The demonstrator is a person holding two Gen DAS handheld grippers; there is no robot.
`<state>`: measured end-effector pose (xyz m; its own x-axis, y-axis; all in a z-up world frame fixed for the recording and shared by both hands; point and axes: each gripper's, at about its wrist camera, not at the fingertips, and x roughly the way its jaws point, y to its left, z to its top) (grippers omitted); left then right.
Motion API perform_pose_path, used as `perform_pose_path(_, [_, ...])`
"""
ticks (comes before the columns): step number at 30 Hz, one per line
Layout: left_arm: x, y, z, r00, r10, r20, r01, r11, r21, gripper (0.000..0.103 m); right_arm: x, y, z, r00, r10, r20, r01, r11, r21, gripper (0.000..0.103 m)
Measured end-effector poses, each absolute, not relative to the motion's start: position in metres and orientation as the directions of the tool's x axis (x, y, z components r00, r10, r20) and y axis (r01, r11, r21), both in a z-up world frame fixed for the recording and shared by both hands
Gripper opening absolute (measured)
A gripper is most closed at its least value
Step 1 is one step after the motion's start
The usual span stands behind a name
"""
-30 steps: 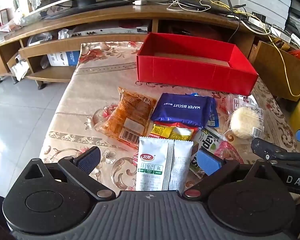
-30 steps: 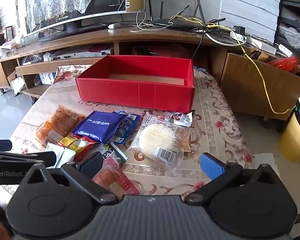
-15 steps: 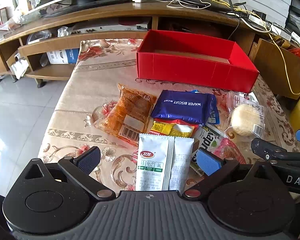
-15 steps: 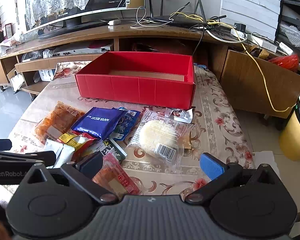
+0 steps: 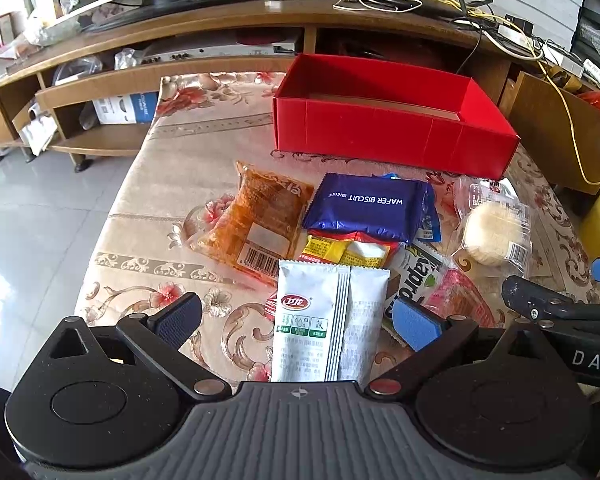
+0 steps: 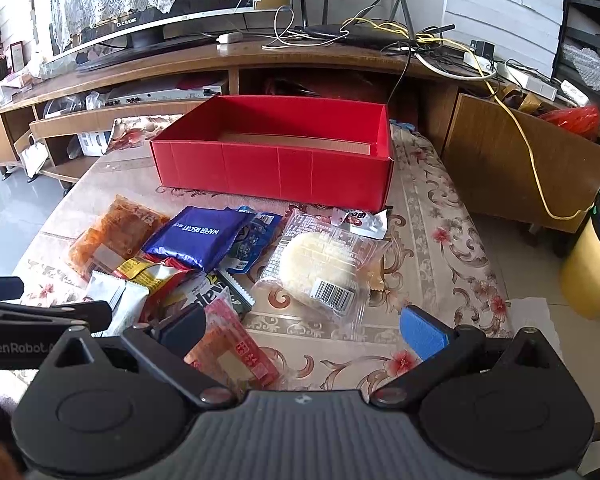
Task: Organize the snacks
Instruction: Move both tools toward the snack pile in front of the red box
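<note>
snacks (image 5: 364,208) before red box (image 5: 384,136)

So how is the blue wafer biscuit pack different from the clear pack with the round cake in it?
The blue wafer pack is opaque and hides its contents; the clear pack shows a pale round cake. The wafer pack rests on other snacks, overlapping the yellow-red packet; the clear pack lies mostly on the tablecloth. Both are sealed, lie flat, and sit outside the red box.
</note>
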<state>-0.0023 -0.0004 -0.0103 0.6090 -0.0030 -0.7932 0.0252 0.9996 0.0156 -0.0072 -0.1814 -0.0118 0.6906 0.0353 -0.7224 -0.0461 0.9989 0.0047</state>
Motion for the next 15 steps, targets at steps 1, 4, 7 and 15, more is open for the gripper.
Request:
perform_pose_path(1, [-0.0023,-0.0006,-0.0105,0.608,-0.003,-0.794,0.025,1.000,0.016,0.102,-0.0072,-0.1814,-0.0118,0.690,0.035,-0.723,-0.046,0.999,0.005,0.103])
perform_pose_path(4, [-0.0025,-0.0008,-0.0111,0.605,-0.001,-0.796,0.026,0.999,0.018,0.102,-0.0069,-0.1812,-0.0128,0.686,0.035,-0.726,-0.047,0.999,0.004,0.103])
perform_pose_path(7, [-0.0026,-0.0006,-0.0116,0.603,-0.002,-0.797,0.027,0.999,0.018,0.102,-0.0075,-0.1812,-0.0136,0.683,0.036,-0.729,-0.047,0.999,0.005,0.103])
perform_pose_path(15, [-0.0022,-0.0005,-0.0134,0.595,-0.002,-0.803,0.029,0.999,0.020,0.102,-0.0064,-0.1813,-0.0148,0.674,0.037,-0.738,-0.049,0.999,0.005,0.103])
